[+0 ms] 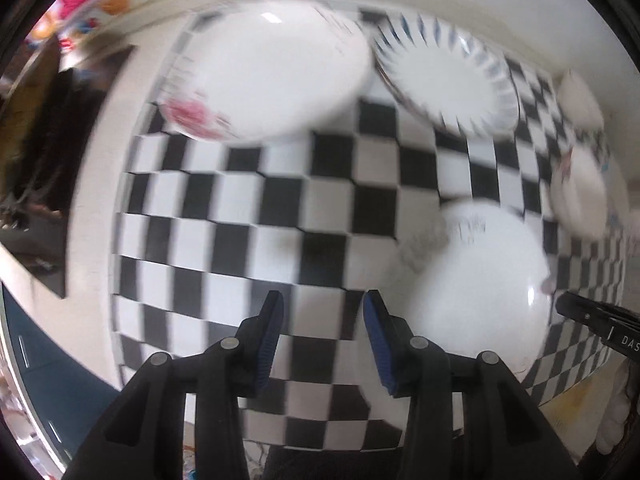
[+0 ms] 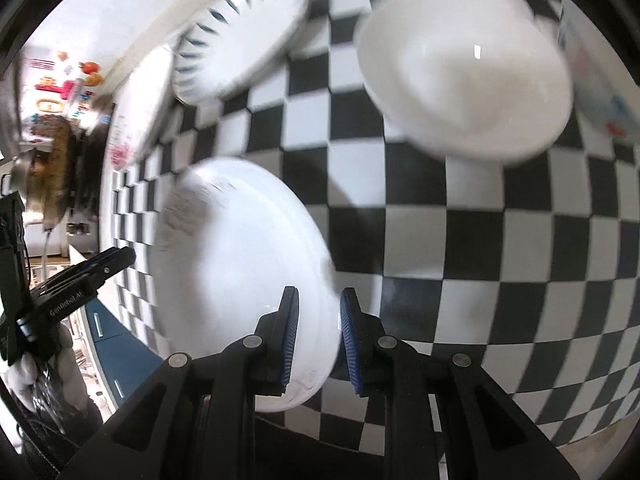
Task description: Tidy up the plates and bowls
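Two claws over a checkered surface (image 1: 240,220), four-plus dishes spread out, nothing stacked yet.
Left to right in the left wrist view: floral plate (image 1: 264,76) far left, blue-fluted plate (image 1: 448,76) beside it, plain white plate (image 1: 480,280) nearer, small bowls at the right edge, blurred. Left claw (image 1: 323,336) partly open, jaws apart, empty, checkered cloth showing between them. Right claw (image 2: 319,340) narrowly open; the white plate's (image 2: 240,272) rim sits in the gap, though I cannot tell whether the pads press on it. White bowl (image 2: 464,80) further off, upper right. Risk: a thin rim hold near the surface's front edge could let the plate tip or slide off if lifted fast; heavy blur suggests quick motion.
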`<state>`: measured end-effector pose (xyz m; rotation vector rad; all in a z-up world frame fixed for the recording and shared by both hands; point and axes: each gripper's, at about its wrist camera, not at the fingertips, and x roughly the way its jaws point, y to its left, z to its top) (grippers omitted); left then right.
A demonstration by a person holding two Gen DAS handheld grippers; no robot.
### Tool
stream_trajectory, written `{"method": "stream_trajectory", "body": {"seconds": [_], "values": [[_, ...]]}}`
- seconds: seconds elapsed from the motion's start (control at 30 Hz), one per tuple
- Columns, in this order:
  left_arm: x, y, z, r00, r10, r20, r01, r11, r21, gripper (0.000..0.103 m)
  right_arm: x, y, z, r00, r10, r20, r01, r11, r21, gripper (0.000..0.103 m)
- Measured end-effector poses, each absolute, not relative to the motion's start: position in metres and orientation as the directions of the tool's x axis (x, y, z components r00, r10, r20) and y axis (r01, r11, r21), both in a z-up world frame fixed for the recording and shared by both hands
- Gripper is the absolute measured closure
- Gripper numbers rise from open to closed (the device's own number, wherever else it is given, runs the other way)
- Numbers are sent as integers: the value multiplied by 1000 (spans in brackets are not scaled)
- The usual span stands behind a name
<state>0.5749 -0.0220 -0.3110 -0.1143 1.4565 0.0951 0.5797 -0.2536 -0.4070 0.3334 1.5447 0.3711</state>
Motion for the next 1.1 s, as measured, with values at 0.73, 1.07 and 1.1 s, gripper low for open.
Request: {"method": "stream_trajectory", "body": {"seconds": [0.73, 1.07, 1.1], "values": [[679, 177, -390, 167, -271, -948, -431, 845, -317, 62, 827, -37, -395, -47, 446, -894, -277, 854, 440, 42], [706, 174, -416, 141, -306, -941, -410, 847, -337, 62, 874, -6, -444, -179, 404, -897, -334, 832, 442, 53], [708, 173, -416, 146, -303, -942, -402, 852, -336, 62, 876, -2, -449, -193, 402, -895, -340, 828, 446, 58]]}}
